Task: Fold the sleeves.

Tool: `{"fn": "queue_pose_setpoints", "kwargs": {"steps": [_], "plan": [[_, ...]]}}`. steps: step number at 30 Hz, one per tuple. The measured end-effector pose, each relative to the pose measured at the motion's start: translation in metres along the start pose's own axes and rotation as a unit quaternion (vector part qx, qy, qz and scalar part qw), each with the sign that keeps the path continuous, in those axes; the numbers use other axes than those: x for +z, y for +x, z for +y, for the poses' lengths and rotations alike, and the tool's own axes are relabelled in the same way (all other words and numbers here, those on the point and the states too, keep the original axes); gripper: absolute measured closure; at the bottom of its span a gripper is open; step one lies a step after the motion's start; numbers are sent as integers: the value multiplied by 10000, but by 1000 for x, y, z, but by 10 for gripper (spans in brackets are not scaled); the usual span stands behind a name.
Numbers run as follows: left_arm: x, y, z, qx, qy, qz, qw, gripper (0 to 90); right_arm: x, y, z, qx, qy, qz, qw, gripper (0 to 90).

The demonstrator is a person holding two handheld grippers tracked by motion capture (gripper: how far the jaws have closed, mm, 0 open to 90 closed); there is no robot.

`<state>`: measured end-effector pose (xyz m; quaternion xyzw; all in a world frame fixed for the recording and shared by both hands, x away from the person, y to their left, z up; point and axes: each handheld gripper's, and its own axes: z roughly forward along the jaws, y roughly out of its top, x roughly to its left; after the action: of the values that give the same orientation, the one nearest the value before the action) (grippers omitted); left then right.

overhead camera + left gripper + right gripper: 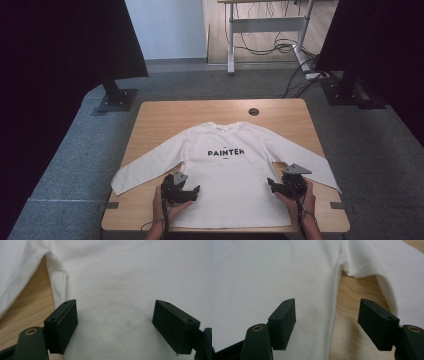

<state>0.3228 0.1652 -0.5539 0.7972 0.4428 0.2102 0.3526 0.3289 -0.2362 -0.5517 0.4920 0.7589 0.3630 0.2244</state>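
A white long-sleeved shirt (227, 172) printed "PAINTER" lies flat and face up on the wooden table (165, 115), sleeves spread out to both sides. My left gripper (187, 191) hovers open over the shirt's lower left side; in the left gripper view its jaws stand wide apart above the white cloth (120, 290), near the left armpit seam. My right gripper (278, 186) is open at the shirt's lower right side. In the right gripper view the jaws straddle the shirt's side seam (334, 295), one over cloth, one over bare wood (352, 315).
A round cable hole (254, 111) sits in the table's far edge. Black stands (116, 97) rise at both far corners, and a desk frame with loose cables (270, 47) is behind. Grey carpet surrounds the table.
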Motion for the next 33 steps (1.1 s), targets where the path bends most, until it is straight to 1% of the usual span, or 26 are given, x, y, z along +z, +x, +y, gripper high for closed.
{"fn": "queue_pose_setpoints", "kwargs": {"steps": [3,5,8,9,11,14,15,18,24,33], "plan": [[0,0,0,-1,-1,0,10000,197,-2,-4,-1,32,-14,-54,10000,299],[0,0,0,-2,-2,-1,10000,196,-4,-11,-1,133,-19,-84,9999,298],[0,0,0,-1,-1,1,10000,197,-5,-15,-2,179,-33,-121,9998,298],[0,0,0,-1,-1,-1,10000,196,-7,-19,-3,245,-59,-163,9995,297],[0,0,0,-2,-2,-1,10000,197,-8,-21,-4,264,-65,-193,9994,297],[0,0,0,-2,-2,-2,10000,196,-12,-28,-6,317,-96,-304,9990,297],[0,0,0,-1,-1,1,10000,196,-12,-28,-6,317,-96,-304,9990,297],[0,0,0,-3,-1,1,10000,196,-15,-34,-7,369,-107,-342,9987,296],[1,0,1,2,4,-1,10000,196,-20,-46,-11,481,-92,-545,9973,295],[1,0,1,11,7,-5,10000,196,-20,-53,-13,540,-39,-621,9966,292]]}}
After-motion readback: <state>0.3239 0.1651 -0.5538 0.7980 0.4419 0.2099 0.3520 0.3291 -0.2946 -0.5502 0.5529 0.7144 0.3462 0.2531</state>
